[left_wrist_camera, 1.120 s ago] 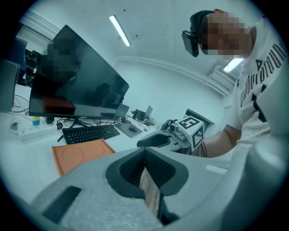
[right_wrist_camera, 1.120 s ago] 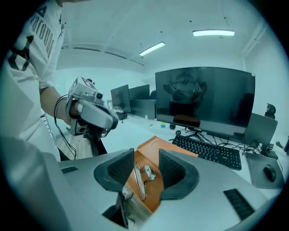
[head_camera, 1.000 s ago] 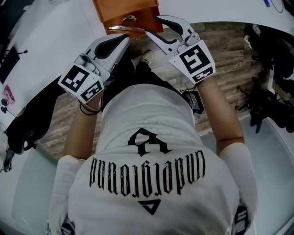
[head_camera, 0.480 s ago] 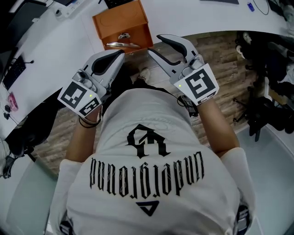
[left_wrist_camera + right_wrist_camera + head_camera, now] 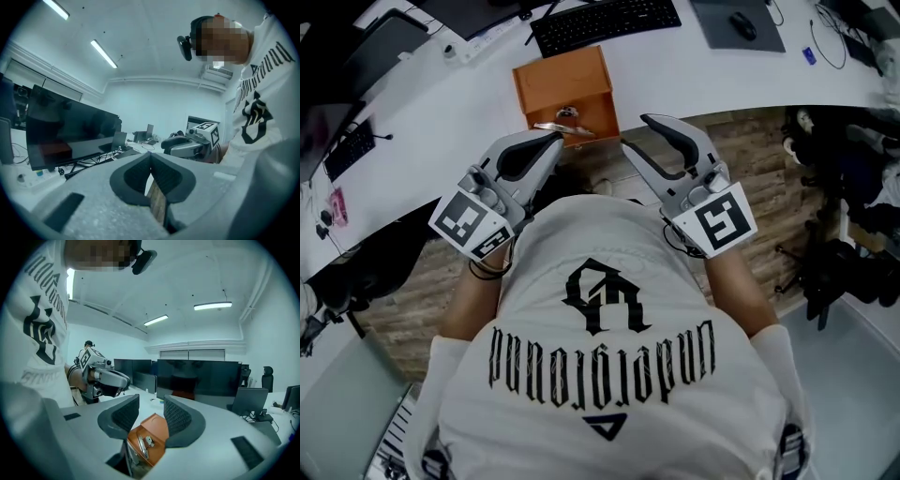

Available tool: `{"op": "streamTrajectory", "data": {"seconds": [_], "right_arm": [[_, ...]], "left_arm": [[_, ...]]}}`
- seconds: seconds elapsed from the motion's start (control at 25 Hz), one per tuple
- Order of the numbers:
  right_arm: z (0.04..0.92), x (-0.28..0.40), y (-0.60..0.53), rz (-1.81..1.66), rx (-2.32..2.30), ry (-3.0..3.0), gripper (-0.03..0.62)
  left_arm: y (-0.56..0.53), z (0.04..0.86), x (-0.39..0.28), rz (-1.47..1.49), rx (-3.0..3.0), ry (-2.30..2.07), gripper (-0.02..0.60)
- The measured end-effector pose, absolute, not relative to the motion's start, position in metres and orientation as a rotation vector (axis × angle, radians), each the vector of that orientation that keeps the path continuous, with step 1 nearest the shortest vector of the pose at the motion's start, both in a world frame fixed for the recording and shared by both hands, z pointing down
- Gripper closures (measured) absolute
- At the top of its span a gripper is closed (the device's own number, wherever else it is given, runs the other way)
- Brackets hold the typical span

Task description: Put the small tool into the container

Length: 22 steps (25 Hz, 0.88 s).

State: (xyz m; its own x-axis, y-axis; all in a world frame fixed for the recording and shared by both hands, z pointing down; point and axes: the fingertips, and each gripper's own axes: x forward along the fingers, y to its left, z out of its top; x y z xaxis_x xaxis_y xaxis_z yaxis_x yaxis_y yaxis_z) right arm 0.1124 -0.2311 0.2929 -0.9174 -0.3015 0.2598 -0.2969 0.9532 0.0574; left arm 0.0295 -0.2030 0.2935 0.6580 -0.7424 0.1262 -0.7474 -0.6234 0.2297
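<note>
My left gripper (image 5: pixel 555 139) is shut and my right gripper (image 5: pixel 635 131) is open, both empty, so I think the orange box (image 5: pixel 562 86) has no tool yet.

The desk (image 5: pixel 441 103) curves across ahead of you, with the floor (image 5: pixel 759 103) below its near edge. A box (image 5: pixel 561 86) stands on the desk at that near edge, straight in front of you. Behind the box lies a keyboard (image 5: pixel 605 21), and to the keyboard's right a mouse (image 5: pixel 742 25) rests on a pad (image 5: pixel 712 36). Your left hand-held gripper (image 5: pixel 553 142) sits close before the box's near side. Your right hand-held gripper (image 5: pixel 635 131) is just to the box's right and nearer you. Both are held over the floor, apart from each other.
</note>
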Motion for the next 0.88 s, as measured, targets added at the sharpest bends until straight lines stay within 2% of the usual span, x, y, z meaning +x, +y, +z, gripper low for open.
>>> {"op": "streamTrajectory", "data": {"seconds": [0.44, 0.88], "right_arm": [[0.292, 0.091, -0.211, 0.014, 0.324, -2.851, 0.447], [0.29, 0.063, -0.161, 0.038, 0.457, -2.825, 0.447]], "left_arm": [[-0.167, 0.29, -0.006, 0.048, 2.528, -1.351, 0.568], [-0.107, 0.292, -0.044, 0.032, 2.558, -1.289, 0.568]]}}
